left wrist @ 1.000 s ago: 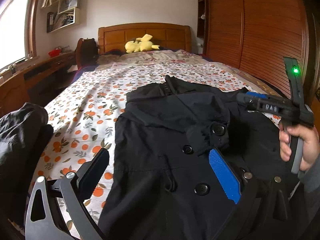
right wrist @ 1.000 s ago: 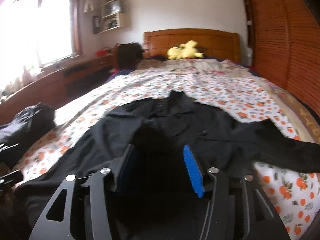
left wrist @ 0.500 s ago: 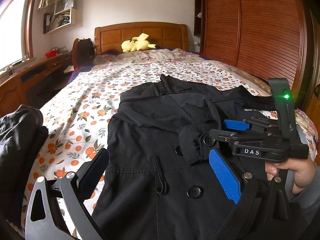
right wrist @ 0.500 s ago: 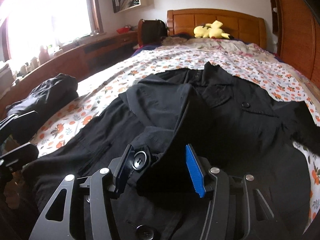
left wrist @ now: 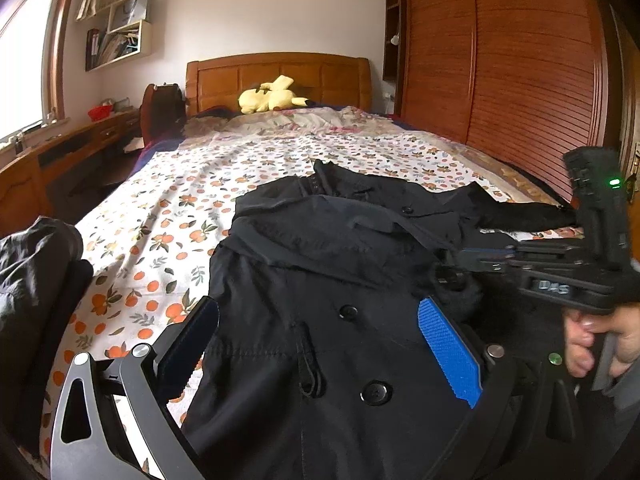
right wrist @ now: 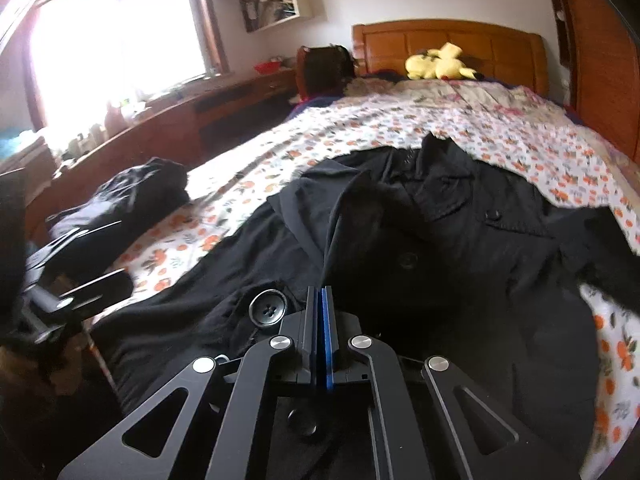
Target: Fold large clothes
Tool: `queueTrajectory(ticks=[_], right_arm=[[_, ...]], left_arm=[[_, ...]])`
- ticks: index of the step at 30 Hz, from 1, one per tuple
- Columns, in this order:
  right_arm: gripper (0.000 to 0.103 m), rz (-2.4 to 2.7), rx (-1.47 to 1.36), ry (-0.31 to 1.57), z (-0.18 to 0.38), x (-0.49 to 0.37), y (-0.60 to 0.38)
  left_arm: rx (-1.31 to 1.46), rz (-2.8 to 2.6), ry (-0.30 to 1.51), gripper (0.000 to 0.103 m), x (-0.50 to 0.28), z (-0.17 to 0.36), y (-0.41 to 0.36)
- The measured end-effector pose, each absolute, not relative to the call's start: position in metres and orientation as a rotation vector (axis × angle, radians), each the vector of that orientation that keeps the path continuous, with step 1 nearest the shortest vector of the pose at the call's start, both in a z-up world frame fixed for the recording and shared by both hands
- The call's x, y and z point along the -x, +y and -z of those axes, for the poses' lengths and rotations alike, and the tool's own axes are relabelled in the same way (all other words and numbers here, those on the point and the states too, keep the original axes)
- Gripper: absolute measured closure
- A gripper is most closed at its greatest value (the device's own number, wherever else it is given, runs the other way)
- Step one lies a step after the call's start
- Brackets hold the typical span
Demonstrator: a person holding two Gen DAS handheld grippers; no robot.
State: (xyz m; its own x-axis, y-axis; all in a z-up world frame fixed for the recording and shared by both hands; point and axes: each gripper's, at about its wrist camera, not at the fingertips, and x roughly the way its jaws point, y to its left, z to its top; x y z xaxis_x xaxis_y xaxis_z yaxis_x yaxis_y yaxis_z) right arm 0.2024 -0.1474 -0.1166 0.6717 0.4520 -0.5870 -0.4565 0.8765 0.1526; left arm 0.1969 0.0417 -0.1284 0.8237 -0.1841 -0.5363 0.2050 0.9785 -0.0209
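From the left wrist, the black coat [left wrist: 320,300] is lying buttoned-side up on the bed [left wrist: 168,216]; the left tongs [left wrist: 320,344] are hanging spread wide over its front. At 3 o'clock the right tongs [left wrist: 460,268] are pinching a coat flap.

From the right wrist, the right tongs [right wrist: 322,312] are clamping that fold, a button [right wrist: 267,307] sitting just beside at 9 o'clock. A yellow plush [right wrist: 440,62] is resting at 12 o'clock by the headboard [right wrist: 448,40].

Coat [left wrist: 320,280] on bed [left wrist: 168,216]; plush toy [left wrist: 272,100] behind, at headboard [left wrist: 276,72].
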Motion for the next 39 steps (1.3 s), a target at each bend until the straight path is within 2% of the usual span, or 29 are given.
queueTrajectory(ticks=[7, 17, 23, 24, 25, 27, 33, 39], right_arm=[[0.102, -0.454, 0.136, 0.668, 0.1, -0.191, -0.165], [0.102, -0.268, 0.23, 0.699, 0.1, -0.218, -0.209], [0.095, -0.24, 0.22, 0.657, 0.082, -0.209, -0.22], [0.091, -0.244, 0.217, 0.646, 0.078, -0.205, -0.219], [0.081, -0.249, 0.217, 0.634, 0.075, -0.202, -0.217], [0.071, -0.259, 0.228, 0.609, 0.07, -0.196, -0.211], [0.071, -0.286, 0.259, 0.603, 0.073, -0.188, -0.197], [0.071, -0.262, 0.232, 0.685, 0.113, -0.201, -0.215]], left_arm=[[-0.03, 0.224, 0.554, 0.002, -0.194, 0.124, 0.04], [-0.023, 0.241, 0.542, 0.002, -0.193, 0.12, 0.036], [-0.026, 0.259, 0.536, 0.002, -0.195, 0.12, 0.027], [-0.026, 0.26, 0.534, 0.002, -0.195, 0.119, 0.026], [-0.026, 0.264, 0.532, 0.002, -0.195, 0.118, 0.025], [-0.024, 0.267, 0.529, 0.002, -0.195, 0.118, 0.022], [-0.024, 0.268, 0.53, 0.002, -0.2, 0.118, 0.017], [-0.026, 0.272, 0.524, 0.002, -0.209, 0.12, 0.003]])
